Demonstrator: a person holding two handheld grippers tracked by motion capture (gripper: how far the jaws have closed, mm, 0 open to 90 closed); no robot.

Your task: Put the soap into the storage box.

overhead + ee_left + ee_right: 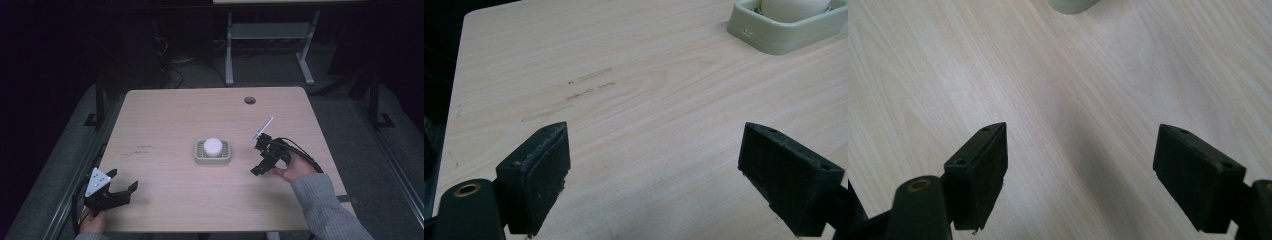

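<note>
The right hand-held gripper [263, 156] hovers released just right of the green dish [212, 159], which holds a white soap [213, 146] at mid-tabletop [165, 115]. Likely next: approach level, jaws straddling the soap. The left hand-held gripper [121, 184] rests released, well apart.

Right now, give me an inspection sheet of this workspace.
Surface: light wooden table, scuff marks left of centre, a round cable hole near the far edge.
Job's things: pale green tray at centre, holding a white rounded object.
Clutter: nothing seen.
Grippers: left gripper at the near-left corner, fingers wide apart, empty; right gripper right of the tray, fingers wide apart, empty.
Cables: black cable trails from the right gripper.
Surroundings: dark room, grey floor, another table's legs behind.
</note>
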